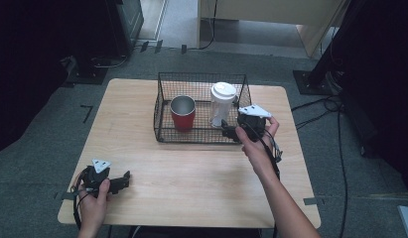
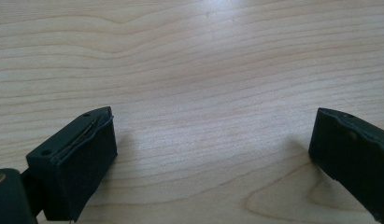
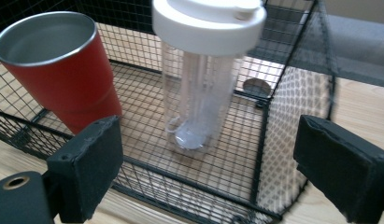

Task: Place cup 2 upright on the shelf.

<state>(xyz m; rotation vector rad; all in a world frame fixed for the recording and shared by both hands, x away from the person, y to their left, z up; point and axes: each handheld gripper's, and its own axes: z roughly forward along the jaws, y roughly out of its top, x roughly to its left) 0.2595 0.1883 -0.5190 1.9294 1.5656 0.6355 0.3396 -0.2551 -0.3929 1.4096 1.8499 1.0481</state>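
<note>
We've got the right gripper [image 1: 230, 132] by the wire basket's [image 1: 164, 134] near right corner, fingers apart, holding nothing; basket wall blocks the clear tumbler [image 1: 222, 105] beside the red cup [image 1: 183, 113]. Left gripper [image 1: 123, 179] near the tabletop's [image 1: 191, 168] near-left corner, fingers apart.

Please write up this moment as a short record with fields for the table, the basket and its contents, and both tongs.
surface: wooden table
container: black wire basket, far middle of the table
in basket: red cup, upright, open top; clear bottle with white lid, upright, to the cup's right
right tongs: at the basket's near right corner, jaws open, nothing between them, aimed at the bottle
left tongs: near left of the table, jaws open over bare wood
</note>
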